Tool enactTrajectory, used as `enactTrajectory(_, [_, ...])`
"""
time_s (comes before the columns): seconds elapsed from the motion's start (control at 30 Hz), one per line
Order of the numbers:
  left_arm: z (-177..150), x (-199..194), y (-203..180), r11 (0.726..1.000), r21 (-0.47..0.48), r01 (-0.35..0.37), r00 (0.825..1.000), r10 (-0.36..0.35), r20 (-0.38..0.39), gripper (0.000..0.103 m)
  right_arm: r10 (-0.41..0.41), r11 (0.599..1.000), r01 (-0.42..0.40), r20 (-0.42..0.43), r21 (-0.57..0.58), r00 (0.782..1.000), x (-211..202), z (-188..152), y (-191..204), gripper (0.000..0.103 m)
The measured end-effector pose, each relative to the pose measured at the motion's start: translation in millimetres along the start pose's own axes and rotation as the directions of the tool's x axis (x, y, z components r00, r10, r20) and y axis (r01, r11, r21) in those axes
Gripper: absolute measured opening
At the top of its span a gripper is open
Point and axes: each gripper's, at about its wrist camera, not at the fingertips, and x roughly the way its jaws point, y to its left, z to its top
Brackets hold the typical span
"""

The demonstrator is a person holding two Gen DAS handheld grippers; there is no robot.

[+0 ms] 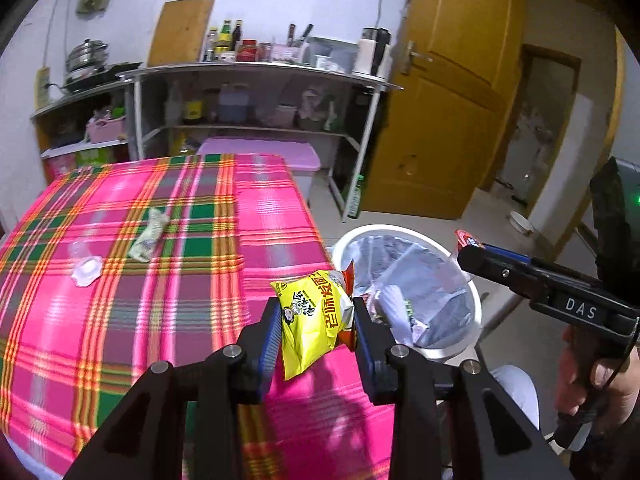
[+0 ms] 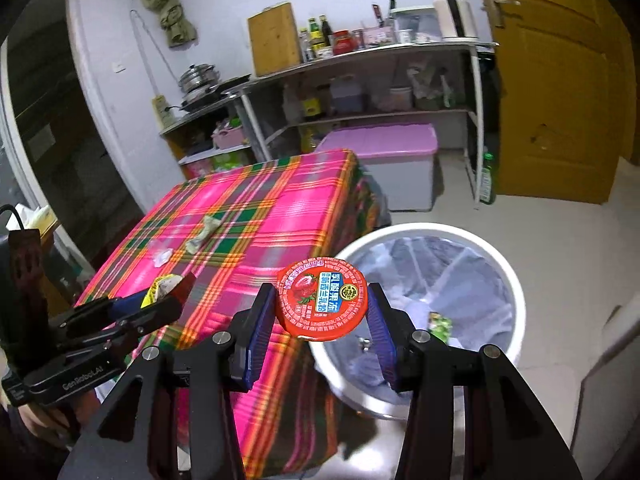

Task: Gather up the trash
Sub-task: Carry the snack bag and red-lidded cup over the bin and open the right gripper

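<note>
My left gripper (image 1: 315,322) is shut on a yellow snack packet (image 1: 310,320), held over the table's right edge beside the bin. My right gripper (image 2: 322,308) is shut on a jelly cup with a red lid (image 2: 322,298), held at the near left rim of the white trash bin (image 2: 506,276), which has a clear liner and some wrappers inside. In the left wrist view the bin (image 1: 474,320) stands right of the table and the right gripper (image 1: 468,246) reaches in over it. A crumpled greenish wrapper (image 1: 149,234) and a clear empty cup (image 1: 85,264) lie on the plaid tablecloth (image 1: 120,320).
A metal shelf rack (image 1: 256,80) with bottles and jars stands behind the table. A purple-lidded storage box (image 1: 280,156) sits on the floor below it. A yellow wooden door (image 1: 452,92) is at the right. A person's hand (image 1: 596,372) holds the right gripper.
</note>
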Motion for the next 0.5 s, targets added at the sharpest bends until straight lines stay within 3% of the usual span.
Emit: enactTrajectory(0.5, [17.9, 61.0, -39.8, 0.993, 0.065, 0.102, 0.993, -0.098, -0.063, 0.034, -0.070, 0.994, 0.074, -0.046, 0.085, 0.996, 15.4, -9.3, -56.0, 0.047])
